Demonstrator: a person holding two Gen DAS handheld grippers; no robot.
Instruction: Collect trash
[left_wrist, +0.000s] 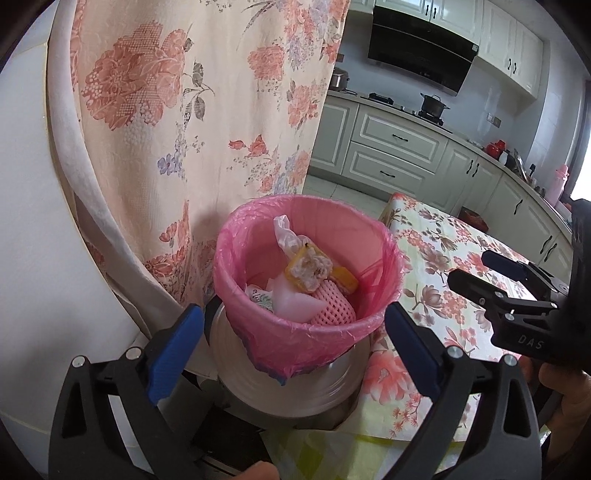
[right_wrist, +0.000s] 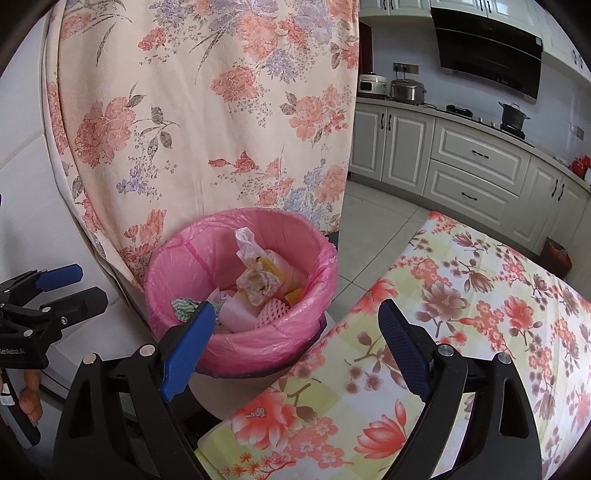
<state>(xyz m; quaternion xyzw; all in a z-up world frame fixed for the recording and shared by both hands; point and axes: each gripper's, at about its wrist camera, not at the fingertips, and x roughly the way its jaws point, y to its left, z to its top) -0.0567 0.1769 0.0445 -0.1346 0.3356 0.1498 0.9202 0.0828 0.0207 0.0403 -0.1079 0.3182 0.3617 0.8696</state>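
Your left gripper (left_wrist: 293, 339) and right gripper (right_wrist: 297, 341) both stood released, jaws wide, nothing between them. The trash (left_wrist: 306, 277) lay inside the pink-lined bin (left_wrist: 258, 236) just beyond. Risk: a pad could snag the loose liner and tip the bin. Both hands angled downward.

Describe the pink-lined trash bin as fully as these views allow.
The trash bin is a small round pail, whitish and translucent-looking below, standing upright beside the floral tablecloth and in front of a hanging floral cloth. A thin crinkled pink plastic liner is folded over its rim and hangs partway down the outside. Inside lie a pink foam fruit net, a yellow-edged food scrap, white plastic film and white wrappers. Neither gripper touches it; what it stands on is hidden.
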